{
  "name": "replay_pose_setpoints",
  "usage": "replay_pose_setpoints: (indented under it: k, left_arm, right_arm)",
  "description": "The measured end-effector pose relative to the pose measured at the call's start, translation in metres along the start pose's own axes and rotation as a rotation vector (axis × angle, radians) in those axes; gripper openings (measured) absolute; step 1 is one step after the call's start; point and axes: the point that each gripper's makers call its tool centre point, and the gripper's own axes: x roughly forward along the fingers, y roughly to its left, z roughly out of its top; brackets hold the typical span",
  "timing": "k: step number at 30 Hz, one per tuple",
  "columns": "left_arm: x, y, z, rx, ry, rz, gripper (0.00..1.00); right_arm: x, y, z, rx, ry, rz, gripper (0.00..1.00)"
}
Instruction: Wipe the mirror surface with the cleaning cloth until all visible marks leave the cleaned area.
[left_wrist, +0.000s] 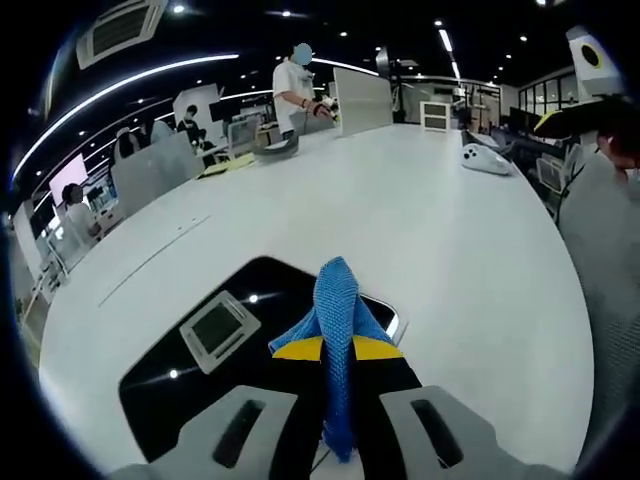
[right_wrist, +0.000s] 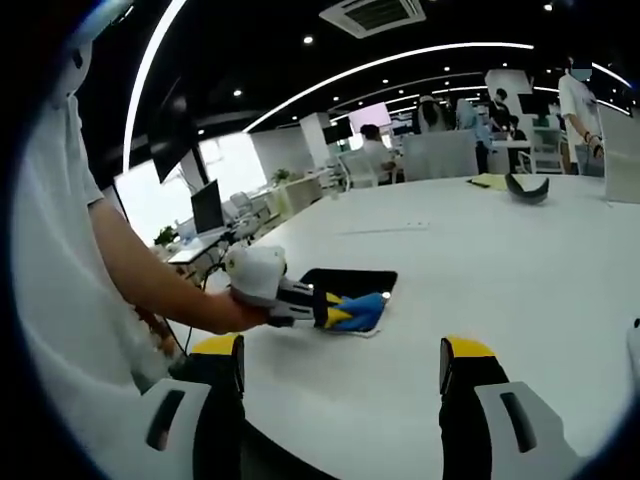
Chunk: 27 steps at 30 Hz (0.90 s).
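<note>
A flat dark mirror (left_wrist: 200, 350) lies on the white table (left_wrist: 420, 230), reflecting ceiling lights and a vent. My left gripper (left_wrist: 337, 348) is shut on a blue cleaning cloth (left_wrist: 338, 300), which hangs over the mirror's right part. In the right gripper view the mirror (right_wrist: 345, 282) lies left of centre, with the left gripper (right_wrist: 340, 312) and the blue cloth (right_wrist: 362, 310) resting at its near edge, held by a person's hand. My right gripper (right_wrist: 343, 362) hovers open above the table, apart from the mirror, with nothing between its jaws.
A white controller-like object (left_wrist: 487, 158) lies far right on the table. A dark curved object (right_wrist: 527, 189) and yellow sheets (right_wrist: 492, 182) sit at the far end. People stand and sit beyond the table. The person's arm (right_wrist: 130, 270) and body fill the left.
</note>
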Motion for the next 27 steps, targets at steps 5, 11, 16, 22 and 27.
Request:
replay_pose_setpoints:
  k: [5,11,16,22,27]
  left_arm:
    - [0.002,-0.003,0.002,-0.003,-0.003,-0.003,0.06]
    - [0.004,-0.006,0.004,0.0,-0.005,-0.012,0.06]
    - [0.006,-0.009,0.005,0.007,-0.007,-0.018,0.06]
    - [0.008,-0.013,0.007,0.011,-0.011,-0.028,0.06]
    - [0.009,-0.015,0.009,0.02,-0.014,-0.038,0.06]
  right_arm:
    - [-0.002,-0.002,0.0,0.003,-0.003,-0.005,0.79]
    - [-0.004,-0.003,-0.002,0.009,-0.004,-0.01,0.79]
    - [-0.005,-0.005,-0.004,0.014,-0.004,-0.013,0.79]
    - [-0.005,-0.005,-0.003,0.015,-0.003,-0.015,0.79]
    - [-0.006,-0.007,-0.002,0.014,-0.002,-0.019,0.79]
